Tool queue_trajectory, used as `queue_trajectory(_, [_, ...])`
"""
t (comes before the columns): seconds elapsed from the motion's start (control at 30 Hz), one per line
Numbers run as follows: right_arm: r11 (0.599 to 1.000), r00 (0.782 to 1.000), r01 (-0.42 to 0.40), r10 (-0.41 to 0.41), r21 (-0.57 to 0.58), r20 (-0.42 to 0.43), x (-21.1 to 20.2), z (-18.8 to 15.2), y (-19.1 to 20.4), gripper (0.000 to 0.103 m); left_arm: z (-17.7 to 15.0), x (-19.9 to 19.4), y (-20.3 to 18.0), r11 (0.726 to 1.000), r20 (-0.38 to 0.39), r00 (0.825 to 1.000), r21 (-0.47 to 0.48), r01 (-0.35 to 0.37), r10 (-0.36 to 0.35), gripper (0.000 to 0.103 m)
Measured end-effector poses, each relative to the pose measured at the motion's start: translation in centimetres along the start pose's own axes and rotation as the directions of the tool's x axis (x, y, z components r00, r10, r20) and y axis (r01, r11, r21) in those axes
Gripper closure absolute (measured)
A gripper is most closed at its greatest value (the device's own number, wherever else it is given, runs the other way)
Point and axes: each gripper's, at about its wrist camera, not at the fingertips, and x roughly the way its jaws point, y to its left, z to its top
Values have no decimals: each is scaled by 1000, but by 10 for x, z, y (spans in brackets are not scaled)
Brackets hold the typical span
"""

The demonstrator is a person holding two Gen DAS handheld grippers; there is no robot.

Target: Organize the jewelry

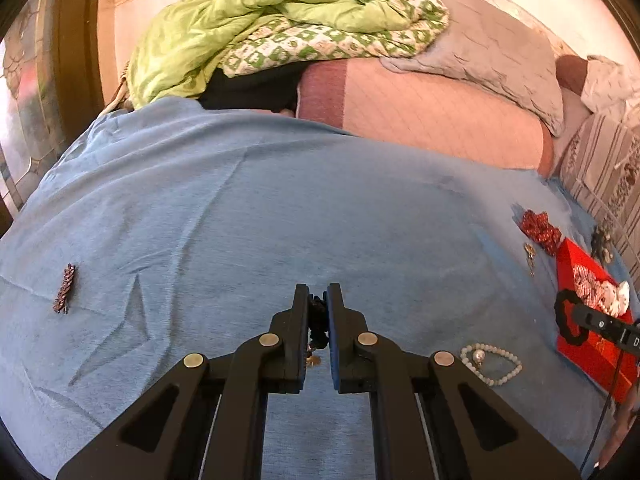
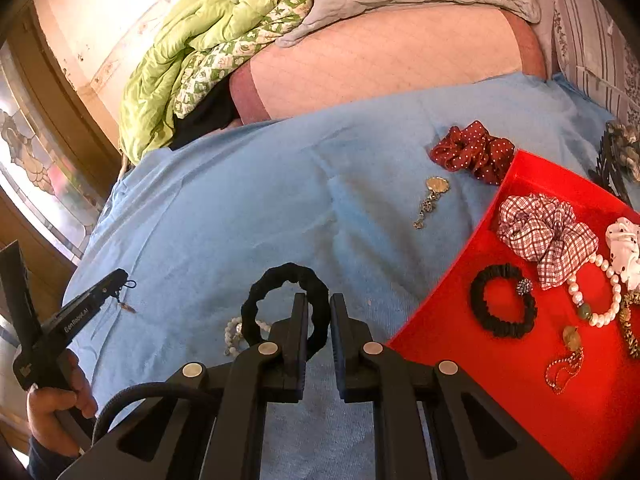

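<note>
Right wrist view: my right gripper (image 2: 319,322) pinches black scrunchie (image 2: 285,304), soft, light, hanging above blue bedspread (image 2: 240,200) beside red tray (image 2: 516,384) left edge. My left gripper (image 1: 318,312) clamped on thin dark cord (image 1: 318,326) with small pendant; delicate, slippery.

Black gripper (image 2: 319,312) arms, 4 silver rivets, black cable.

— What does everything rest on?

— A bed under a blue cover (image 2: 248,184). A red tray (image 2: 516,392) sits on it at the right, with a dark red dotted scrunchie (image 2: 472,152) at its far corner and a metal pendant (image 2: 432,196) nearby.

— Anything else?

— A white bead bracelet (image 1: 492,364), a brown chain piece (image 1: 65,288) well off to the left, and bedding piled at the far end: a green quilt (image 1: 224,28), possibly pillows.
</note>
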Motion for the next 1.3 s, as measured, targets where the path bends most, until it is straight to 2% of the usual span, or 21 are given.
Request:
queue_trajectory(0.2, [1000,1000,-1,2,-10,6,-1,1,1,91,-2,-1,-7,999,11,1000,34,-16,16,95])
queue_trajectory(0.5, [1000,1000,-3,3,-16,10,-2,0,3,91,-1,-4,-5,999,20,1000,33,-10,9,95])
queue_trajectory(0.73, [1000,1000,-6,6,-20,14,-2,-1,5,91,1,-10,-2,998,40,997,11,62,-63,95])
queue_trajectory(0.97, [1000,1000,-17,17,-22,25,-6,0,6,91,2,-16,-4,996,68,994,18,88,-89,95])
queue_trajectory(1.1, [999,999,-21,22,-23,27,-7,0,8,91,5,-22,1,990,83,986,0,144,-143,95])
queue_trajectory(1.3, [999,999,-30,31,-22,31,-10,1,7,91,7,-22,10,986,80,984,-23,164,-161,95])
